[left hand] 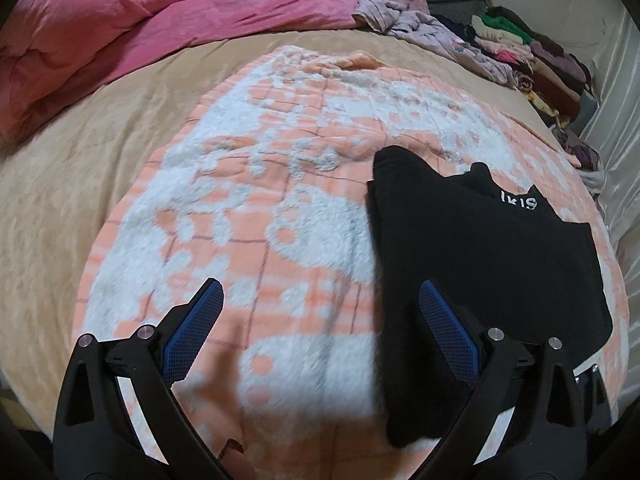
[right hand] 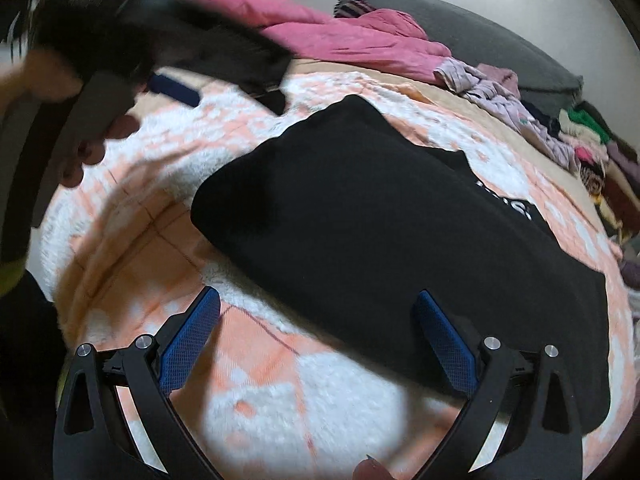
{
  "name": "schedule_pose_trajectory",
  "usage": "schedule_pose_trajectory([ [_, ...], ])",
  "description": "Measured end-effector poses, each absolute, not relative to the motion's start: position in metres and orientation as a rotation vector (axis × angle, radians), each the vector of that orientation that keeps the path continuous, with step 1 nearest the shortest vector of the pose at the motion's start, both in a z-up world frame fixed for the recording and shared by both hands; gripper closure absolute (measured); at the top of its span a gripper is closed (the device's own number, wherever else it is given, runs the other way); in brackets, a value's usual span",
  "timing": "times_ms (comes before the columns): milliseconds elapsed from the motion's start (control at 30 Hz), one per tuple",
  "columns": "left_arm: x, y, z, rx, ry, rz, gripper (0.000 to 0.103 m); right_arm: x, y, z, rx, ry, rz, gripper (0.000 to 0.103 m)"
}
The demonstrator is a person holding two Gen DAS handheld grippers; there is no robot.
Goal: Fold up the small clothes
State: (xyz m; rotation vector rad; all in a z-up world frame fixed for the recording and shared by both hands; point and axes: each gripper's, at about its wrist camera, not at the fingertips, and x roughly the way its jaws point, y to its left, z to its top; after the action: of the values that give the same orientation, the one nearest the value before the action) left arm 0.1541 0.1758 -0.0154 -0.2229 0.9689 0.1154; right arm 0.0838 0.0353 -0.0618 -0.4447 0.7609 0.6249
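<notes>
Matt black knit garment (right hand: 360,208) lies on a fluffy, rough fleece blanket (right hand: 280,408); beyond it, crinkled pink quilt (left hand: 140,28).

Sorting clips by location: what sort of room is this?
Most likely a bedroom: the black garment lies on a bed's fleece blanket, with a pink duvet and folded clothes behind.

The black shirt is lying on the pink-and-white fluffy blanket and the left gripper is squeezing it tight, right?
Not quite. The black shirt does lie on the pink-and-white fluffy blanket, but the left gripper is not squeezing it. The left wrist view shows its jaws standing wide open, with only blanket and the shirt's edge between them and no pad pressing on cloth.
</notes>
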Motion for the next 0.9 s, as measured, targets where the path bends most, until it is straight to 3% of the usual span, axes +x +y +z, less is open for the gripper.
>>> schedule_pose_trajectory([
  [400, 0.198, 0.158, -0.025, -0.224, 1.004, 0.066, 0.01, 0.108, 0.058, -0.079, -0.515, 0.684, 0.528, 0.008],
  [500, 0.206, 0.157, -0.026, -0.233, 1.018, 0.058, 0.01, 0.106, 0.061, -0.079, -0.554, 0.638, 0.509, 0.031],
  [567, 0.209, 0.155, -0.026, -0.239, 1.025, 0.054, 0.01, 0.103, 0.059, -0.075, -0.567, 0.599, 0.509, 0.051],
  [633, 0.21, 0.154, -0.026, -0.241, 1.029, 0.05, 0.01, 0.102, 0.054, -0.069, -0.553, 0.583, 0.526, 0.079],
  [700, 0.21, 0.153, -0.027, -0.26, 1.042, 0.037, 0.01, 0.101, 0.049, -0.064, -0.52, 0.588, 0.543, 0.087],
  [900, 0.209, 0.147, -0.027, -0.334, 1.069, -0.03, 0.01, 0.104, 0.027, -0.043, -0.407, 0.59, 0.555, 0.091],
])
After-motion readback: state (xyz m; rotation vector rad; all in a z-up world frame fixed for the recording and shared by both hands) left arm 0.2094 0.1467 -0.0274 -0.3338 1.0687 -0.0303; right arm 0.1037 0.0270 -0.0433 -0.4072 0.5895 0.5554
